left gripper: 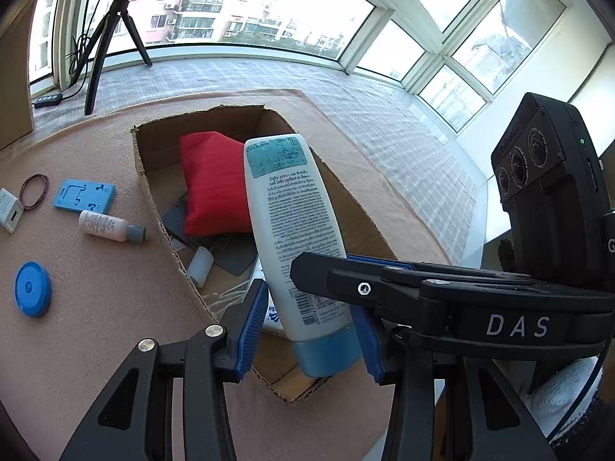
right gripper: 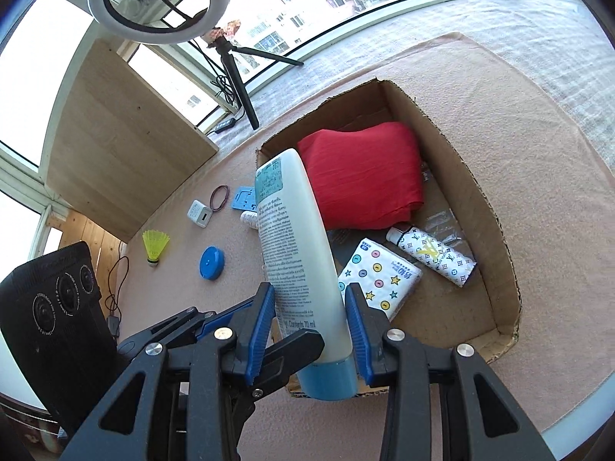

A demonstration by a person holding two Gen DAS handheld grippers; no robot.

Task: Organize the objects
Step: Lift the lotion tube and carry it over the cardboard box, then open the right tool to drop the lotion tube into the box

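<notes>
Bottle (right gripper: 300, 238), white with a blue cap, is in the middle of both views, above the near edge of the cardboard box (right gripper: 472, 192), with the cap end toward the cameras. The right tool (right gripper: 310, 292) grips it just above the cap: its blue pads (right gripper: 357, 330) press against both sides of the bottle. The left tool (left gripper: 309, 299) stands around the same lower part of the bottle, but it is not closed on it. In the left wrist view one pad (left gripper: 250, 330) has a clear gap to the bottle, and the other pad lies at the edge of the cap. The two tools cross each other at the bottle, one black finger of each passing in front of it.

Inside the box a red cushion (right gripper: 365, 184) fills the far part. Nearer lie a tissue pack with coloured buttons and stars (right gripper: 380, 276) and a white patterned case (right gripper: 434, 253), just beside each other.

On the table (right gripper: 538, 269), which has a pink cover, other things lie outside the box: a blue round lid (left gripper: 32, 288), a small white bottle with a grey cap (left gripper: 105, 226) on its side, a blue flat case (left gripper: 84, 196), a rubber band (left gripper: 34, 191), a white charger (left gripper: 9, 209) and a yellow shuttlecock (right gripper: 155, 244). A ring light (right gripper: 159, 0) stands on a tripod by the window.
</notes>
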